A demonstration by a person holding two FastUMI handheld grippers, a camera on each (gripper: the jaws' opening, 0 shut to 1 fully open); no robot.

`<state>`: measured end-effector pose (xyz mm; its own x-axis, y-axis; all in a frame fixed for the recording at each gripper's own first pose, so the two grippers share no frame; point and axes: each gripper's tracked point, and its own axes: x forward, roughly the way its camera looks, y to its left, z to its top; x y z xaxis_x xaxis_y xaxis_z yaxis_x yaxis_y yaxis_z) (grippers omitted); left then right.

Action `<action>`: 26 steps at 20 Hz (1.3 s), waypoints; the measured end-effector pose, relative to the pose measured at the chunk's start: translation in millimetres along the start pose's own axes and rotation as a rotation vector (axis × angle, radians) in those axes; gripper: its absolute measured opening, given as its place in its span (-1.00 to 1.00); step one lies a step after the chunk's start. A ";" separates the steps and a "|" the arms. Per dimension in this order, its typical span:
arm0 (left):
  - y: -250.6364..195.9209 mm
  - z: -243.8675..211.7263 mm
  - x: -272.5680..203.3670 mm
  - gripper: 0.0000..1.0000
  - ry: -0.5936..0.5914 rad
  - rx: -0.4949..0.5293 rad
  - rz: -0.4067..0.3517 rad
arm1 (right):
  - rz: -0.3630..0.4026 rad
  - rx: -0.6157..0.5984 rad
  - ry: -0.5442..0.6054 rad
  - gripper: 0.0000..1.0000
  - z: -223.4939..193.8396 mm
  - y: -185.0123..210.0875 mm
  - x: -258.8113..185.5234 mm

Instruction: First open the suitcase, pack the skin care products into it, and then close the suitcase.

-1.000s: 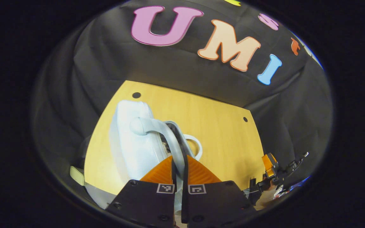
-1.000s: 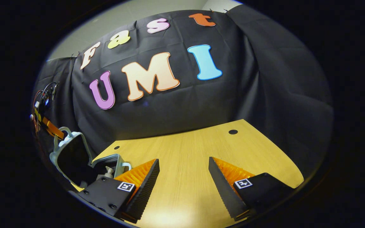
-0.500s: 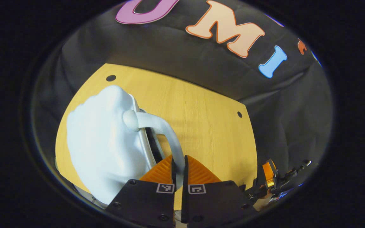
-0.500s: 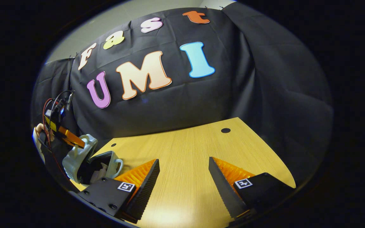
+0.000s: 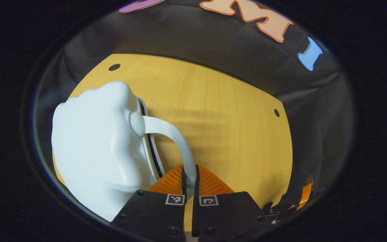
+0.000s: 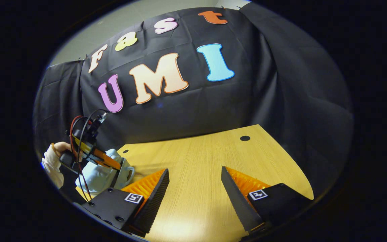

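A small pale blue hard-shell suitcase (image 5: pixel 102 148) lies on the wooden table (image 5: pixel 220 111), its lid nearly down with a thin dark gap along the seam. My left gripper (image 5: pixel 189 178) is shut on the suitcase's curved handle (image 5: pixel 173 134). In the right gripper view the same suitcase (image 6: pixel 101 174) sits at the far left with the left gripper (image 6: pixel 108 163) on top of it, held by a hand in a white sleeve (image 6: pixel 54 161). My right gripper (image 6: pixel 195 181) hovers open over bare table. The skin care products are hidden.
The wooden table (image 6: pixel 207 161) has small dark holes (image 6: pixel 245 138) near its far corners. Black cloth walls close in behind and on both sides. The right gripper (image 5: pixel 301 198) shows at the lower right edge of the left gripper view.
The suitcase lid has swung down from wide open to almost closed, pulled by my left gripper on the handle. The contents have gone from sight. My right gripper has hardly moved.
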<state>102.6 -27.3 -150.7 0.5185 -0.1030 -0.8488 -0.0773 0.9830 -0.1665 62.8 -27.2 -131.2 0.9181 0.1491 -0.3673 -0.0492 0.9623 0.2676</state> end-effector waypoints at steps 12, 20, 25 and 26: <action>2.5 -8.9 -15.5 0.99 0.005 0.152 0.155 | 0.030 0.014 -0.037 0.96 17.8 25.6 -16.6; -37.0 -10.6 -97.9 0.91 -0.189 0.266 0.053 | 0.032 0.003 -0.136 0.95 56.0 59.0 -42.0; -67.9 -22.0 -163.0 0.91 -0.387 0.326 -0.112 | 0.035 -0.057 -0.214 0.95 81.6 91.4 -67.0; -73.7 -26.5 -172.2 0.92 -0.436 0.340 -0.147 | 0.033 -0.062 -0.226 0.94 85.1 97.2 -70.7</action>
<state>-3.6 -86.0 -5.6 0.8119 -0.2415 -0.5315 0.2636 0.9640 -0.0354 26.7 36.4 -3.4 0.9800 0.1331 -0.1481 -0.0988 0.9708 0.2184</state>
